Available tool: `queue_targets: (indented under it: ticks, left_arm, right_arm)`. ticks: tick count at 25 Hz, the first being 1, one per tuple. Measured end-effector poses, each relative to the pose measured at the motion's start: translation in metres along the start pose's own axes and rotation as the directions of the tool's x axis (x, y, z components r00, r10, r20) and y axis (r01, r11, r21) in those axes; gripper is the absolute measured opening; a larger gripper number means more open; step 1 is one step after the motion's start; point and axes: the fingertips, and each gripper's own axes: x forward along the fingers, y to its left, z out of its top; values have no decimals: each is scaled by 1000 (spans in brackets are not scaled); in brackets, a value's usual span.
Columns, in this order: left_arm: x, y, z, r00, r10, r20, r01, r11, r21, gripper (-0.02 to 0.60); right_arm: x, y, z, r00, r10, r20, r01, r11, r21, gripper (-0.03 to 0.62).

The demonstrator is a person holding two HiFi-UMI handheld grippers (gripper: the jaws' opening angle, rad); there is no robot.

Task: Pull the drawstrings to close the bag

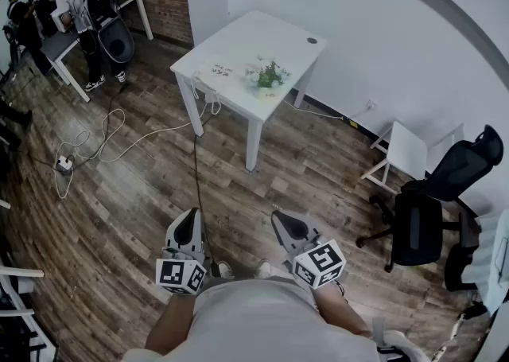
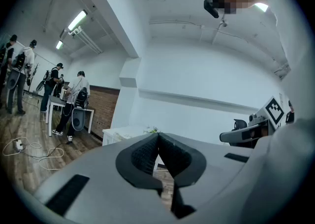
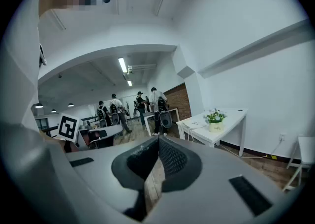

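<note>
Above the wooden floor (image 1: pixel 143 193), well short of the white bench (image 1: pixel 238 38), we hold the left gripper (image 1: pixel 188 219) and the right gripper (image 1: pixel 283 220), each with jaws closed together, empty.

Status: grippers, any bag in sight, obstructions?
Left gripper, right gripper shut, empty. No bag in view. White table ahead, black cable on floor between.

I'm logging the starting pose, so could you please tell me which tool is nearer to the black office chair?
Right. The right tool is held to the left of the black office chair; the left tool is farther left still.
</note>
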Motion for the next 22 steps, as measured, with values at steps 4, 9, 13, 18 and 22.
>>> queue_targets:
  ticks: [4, 9, 13, 18, 22]
  left_arm:
    - [2, 16, 8, 1000, -1, 10, 1, 1000, 8, 17]
    - [-9, 50, 7, 1000, 15, 4, -15, 1000, -13, 17]
    - [-21, 87, 22, 999, 38, 8, -38, 999, -21, 17]
    - [-37, 128, 13, 1000, 26, 14, -25, 999, -37, 17]
    - [-30, 159, -6, 999, 47, -24, -49, 995, -90, 17]
  right_arm:
    - [17, 7, -3, 1000, 7, -13, -7, 1000, 10, 35]
    - [52, 35, -3, 999, 44, -26, -44, 999, 0, 35]
    - [81, 57, 7, 998, 52, 21, -53, 998, 39, 35]
    - [110, 80, -5, 1000, 21, -4, -21, 999, 34, 35]
    - [132, 79, -14, 1000, 7, -27, -6, 999, 49, 36]
